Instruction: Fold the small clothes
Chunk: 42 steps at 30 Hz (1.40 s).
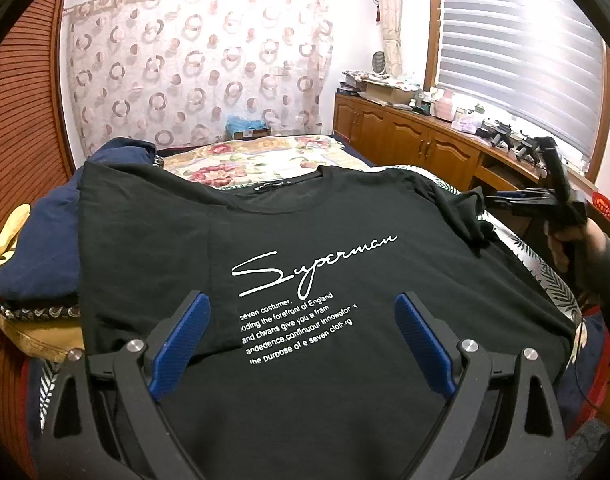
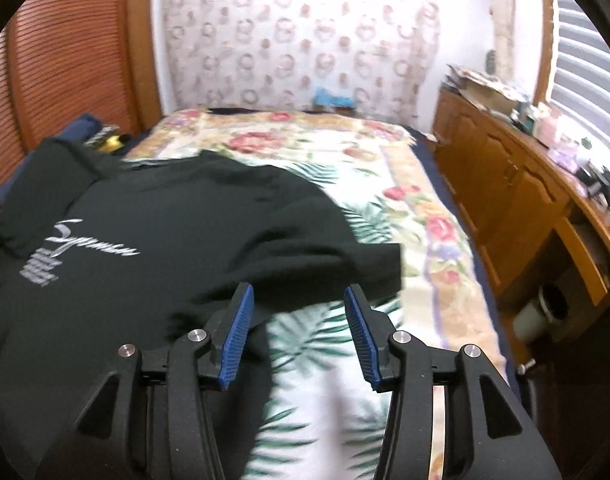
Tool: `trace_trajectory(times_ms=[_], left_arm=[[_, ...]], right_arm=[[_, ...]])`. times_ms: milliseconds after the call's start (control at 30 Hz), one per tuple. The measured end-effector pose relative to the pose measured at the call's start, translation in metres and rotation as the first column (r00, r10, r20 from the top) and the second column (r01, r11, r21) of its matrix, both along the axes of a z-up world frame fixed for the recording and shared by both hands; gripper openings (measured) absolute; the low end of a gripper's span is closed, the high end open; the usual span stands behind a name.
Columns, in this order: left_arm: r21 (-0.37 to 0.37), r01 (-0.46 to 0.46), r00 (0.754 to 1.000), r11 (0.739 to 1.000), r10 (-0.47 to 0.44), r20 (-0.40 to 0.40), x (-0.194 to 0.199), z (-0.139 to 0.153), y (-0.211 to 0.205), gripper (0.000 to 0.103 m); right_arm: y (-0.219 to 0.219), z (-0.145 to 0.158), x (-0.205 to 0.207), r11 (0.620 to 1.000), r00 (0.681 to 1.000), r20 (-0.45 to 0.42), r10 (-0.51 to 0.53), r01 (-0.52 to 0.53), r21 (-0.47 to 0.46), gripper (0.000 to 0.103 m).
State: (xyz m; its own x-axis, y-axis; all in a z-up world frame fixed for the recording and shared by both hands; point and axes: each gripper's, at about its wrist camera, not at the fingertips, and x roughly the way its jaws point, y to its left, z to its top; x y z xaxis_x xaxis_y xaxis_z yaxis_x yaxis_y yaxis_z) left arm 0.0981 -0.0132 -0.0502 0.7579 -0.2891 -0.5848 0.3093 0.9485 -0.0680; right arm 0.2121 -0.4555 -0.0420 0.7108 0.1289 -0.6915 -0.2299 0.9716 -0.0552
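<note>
So your black t-shirt (image 1: pixel 305 264) is laid out flat on the bed (image 2: pixel 417 216), front side up with the white "Superman" print (image 1: pixel 313 264) showing, collar pointing toward the far curtain (image 1: pixel 193 68). Your left gripper (image 1: pixel 303 344) hovers over the lower half of the shirt with its blue fingers (image 1: pixel 181 340) spread wide and nothing between them, they're not touching the fabric as far as I can see. Your right gripper (image 2: pixel 299 336) is off at the shirt's right edge, fingers (image 2: pixel 237 336) parted about halfway and not pinching anything; the right sleeve (image 2: pixel 365 268) lies just ahead of the tips, a bit rumpled on the leaf-print sheet (image 2: pixel 317 360). In the left wrist view you can also see that right gripper side-on next to the sleeve, with your hand (image 1: pixel 565 240) around the handle. A stack of folded clothes (image 1: pixel 29 264) sits on the left, touching the shirt's edge, navy on top and something yellow under it. The wooden cabinet (image 1: pixel 409 136) along the window side is cluttered with stuff, too small to make out
</note>
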Motion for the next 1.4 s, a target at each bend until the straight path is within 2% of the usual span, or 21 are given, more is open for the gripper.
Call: trace_trajectory(times_ms=[167,267,367,400,433,467,500,567,667,733,833,967,1033,1100,1167,1233,1400], left_arm=[[0.001,0.006,1.0,1.0,-0.006,-0.006,-0.002,-0.002,-0.001,0.094],[0.0,0.007,1.0,1.0,-0.007,-0.01,-0.003,-0.005,-0.002,0.094],[-0.003,0.005,1.0,1.0,-0.005,-0.015,-0.004,-0.007,-0.001,0.094],[-0.005,0.003,1.0,1.0,-0.004,-0.015,-0.005,-0.007,-0.001,0.094],[-0.007,0.003,1.0,1.0,-0.003,-0.015,-0.006,-0.007,0.0,0.094],[-0.007,0.003,1.0,1.0,-0.003,-0.015,-0.005,-0.007,0.0,0.094],[-0.007,0.002,1.0,1.0,-0.002,-0.016,-0.006,-0.007,0.0,0.094],[-0.007,0.0,1.0,1.0,0.0,-0.016,-0.005,-0.007,0.0,0.094],[-0.014,-0.003,1.0,1.0,0.003,-0.017,-0.005,-0.006,0.002,0.094],[-0.02,-0.006,1.0,1.0,0.005,-0.018,-0.005,-0.005,0.003,0.094],[-0.021,-0.011,1.0,1.0,0.011,-0.013,-0.006,-0.004,0.005,0.094],[-0.023,-0.017,1.0,1.0,0.017,-0.011,-0.007,-0.003,0.007,0.094],[-0.025,-0.019,1.0,0.999,0.019,-0.013,-0.007,-0.003,0.008,0.094],[-0.03,-0.022,1.0,0.999,0.021,-0.013,-0.008,-0.004,0.01,0.094],[-0.035,-0.025,1.0,0.999,0.024,-0.016,-0.008,-0.004,0.011,0.094],[-0.04,-0.027,0.999,0.999,0.026,-0.021,-0.007,-0.006,0.011,0.094],[-0.04,-0.017,0.999,0.999,0.016,-0.028,-0.007,-0.008,0.009,0.094]], right_arm=[[-0.016,-0.019,0.036,0.997,0.996,-0.053,-0.065,0.063,-0.034,0.048],[-0.02,-0.03,0.051,0.998,0.993,-0.103,-0.065,0.062,-0.032,0.048],[-0.018,-0.033,0.056,0.998,0.993,-0.103,-0.054,0.051,-0.033,0.048],[-0.017,-0.032,0.057,0.998,0.994,-0.103,-0.048,0.045,-0.032,0.042],[-0.014,-0.032,0.057,0.999,0.994,-0.104,-0.034,0.031,-0.025,0.029],[-0.011,-0.031,0.058,1.0,0.995,-0.099,-0.006,0.004,-0.023,0.023],[-0.008,-0.031,0.057,0.999,0.996,-0.094,0.011,-0.014,-0.034,0.011],[0.002,-0.03,0.054,0.997,0.995,-0.088,0.046,-0.052,-0.064,0.005],[0.015,-0.016,0.049,0.995,0.995,-0.046,0.091,-0.092,-0.037,0.001],[0.03,0.004,0.04,0.991,0.991,0.016,0.136,-0.136,-0.003,0.001],[0.059,0.029,0.025,0.975,0.972,0.086,0.22,-0.222,0.012,0.001],[0.104,0.053,0.014,0.948,0.94,0.131,0.316,-0.317,-0.014,0.001],[0.116,0.058,0.014,0.945,0.935,0.139,0.327,-0.326,-0.031,0.001],[0.116,0.056,0.023,0.952,0.944,0.121,0.306,-0.305,-0.026,0.003],[0.106,0.047,0.035,0.974,0.97,0.101,0.223,-0.219,-0.052,0.016],[0.088,0.036,0.05,0.988,0.987,0.067,0.147,-0.144,-0.054,0.039],[0.039,0.006,0.075,0.998,1.0,-0.014,0.008,-0.009,-0.056,0.05]])
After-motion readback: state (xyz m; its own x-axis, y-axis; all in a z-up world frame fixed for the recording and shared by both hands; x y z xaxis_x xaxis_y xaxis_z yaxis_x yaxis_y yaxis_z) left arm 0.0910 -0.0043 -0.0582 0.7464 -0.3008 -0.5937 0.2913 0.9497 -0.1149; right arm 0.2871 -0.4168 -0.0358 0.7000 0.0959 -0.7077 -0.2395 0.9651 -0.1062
